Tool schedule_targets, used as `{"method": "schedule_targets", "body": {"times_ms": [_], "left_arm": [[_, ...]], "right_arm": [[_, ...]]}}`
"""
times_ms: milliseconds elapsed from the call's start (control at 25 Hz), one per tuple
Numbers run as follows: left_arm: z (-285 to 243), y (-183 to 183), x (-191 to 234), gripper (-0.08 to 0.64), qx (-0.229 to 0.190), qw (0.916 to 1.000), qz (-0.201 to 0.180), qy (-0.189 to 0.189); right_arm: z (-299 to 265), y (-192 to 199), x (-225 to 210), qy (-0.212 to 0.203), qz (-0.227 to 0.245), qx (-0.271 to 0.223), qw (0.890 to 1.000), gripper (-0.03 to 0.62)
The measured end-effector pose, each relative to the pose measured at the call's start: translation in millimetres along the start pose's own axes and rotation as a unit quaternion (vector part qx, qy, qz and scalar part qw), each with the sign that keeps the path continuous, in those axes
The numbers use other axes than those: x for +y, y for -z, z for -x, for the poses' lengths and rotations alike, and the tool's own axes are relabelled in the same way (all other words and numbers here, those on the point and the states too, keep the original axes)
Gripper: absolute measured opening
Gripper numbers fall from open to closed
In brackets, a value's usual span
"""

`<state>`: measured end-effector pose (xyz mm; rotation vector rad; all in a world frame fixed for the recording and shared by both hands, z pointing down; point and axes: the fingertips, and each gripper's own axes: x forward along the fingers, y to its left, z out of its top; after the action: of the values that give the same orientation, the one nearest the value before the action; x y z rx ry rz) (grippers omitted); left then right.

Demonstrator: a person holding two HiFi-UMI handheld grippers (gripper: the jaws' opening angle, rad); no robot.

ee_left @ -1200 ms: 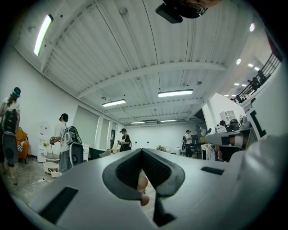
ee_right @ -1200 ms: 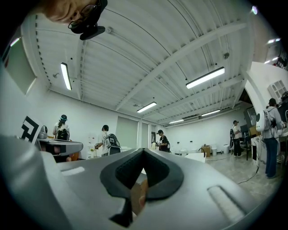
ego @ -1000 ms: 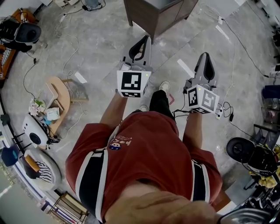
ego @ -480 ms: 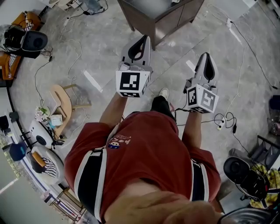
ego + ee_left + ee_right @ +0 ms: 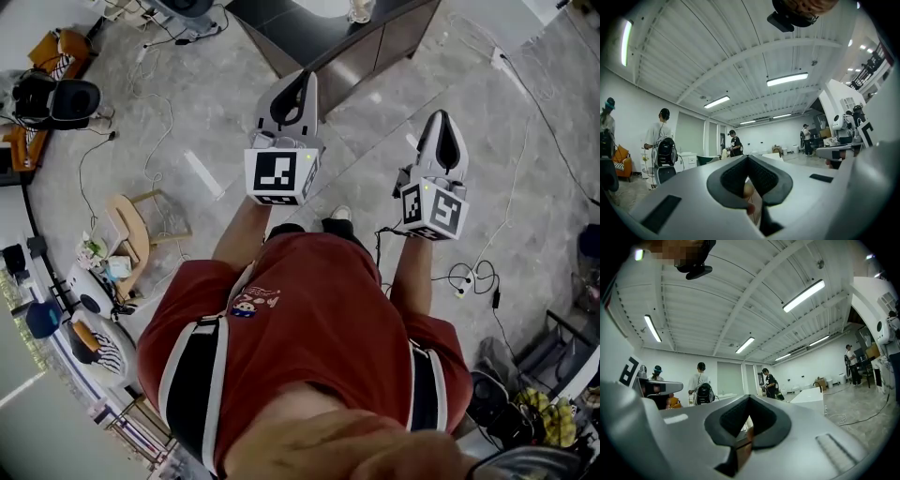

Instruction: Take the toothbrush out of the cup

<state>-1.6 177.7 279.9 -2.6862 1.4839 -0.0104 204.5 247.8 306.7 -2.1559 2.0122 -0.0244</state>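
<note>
While held level above floor [image 5: 225, 103], left gripper [image 5: 303, 79] pressed together, empty; right gripper [image 5: 442, 119] likewise pressed together, empty.

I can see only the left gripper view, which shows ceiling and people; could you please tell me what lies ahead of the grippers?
Observer: The left gripper and right gripper are held level over grey floor, with a dark cabinet just ahead.
Operator: Is anything on that cabinet?
Observer: A small pale object stands on top; it is too small to tell whether it is a cup.
Operator: Is the right gripper carrying anything?
Observer: No, its own view shows the jaws together and empty.
</note>
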Motion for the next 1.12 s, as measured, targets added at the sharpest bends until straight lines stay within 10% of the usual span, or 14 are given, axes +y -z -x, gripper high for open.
{"method": "schedule_targets", "body": {"times_ms": [1120], "left_arm": [[-180,27,155,0.005,-0.009,0.9994,0.021,-0.028]], "right_arm": [[-254,33,70,-0.052,0.036,0.012,0.998,0.009]]}}
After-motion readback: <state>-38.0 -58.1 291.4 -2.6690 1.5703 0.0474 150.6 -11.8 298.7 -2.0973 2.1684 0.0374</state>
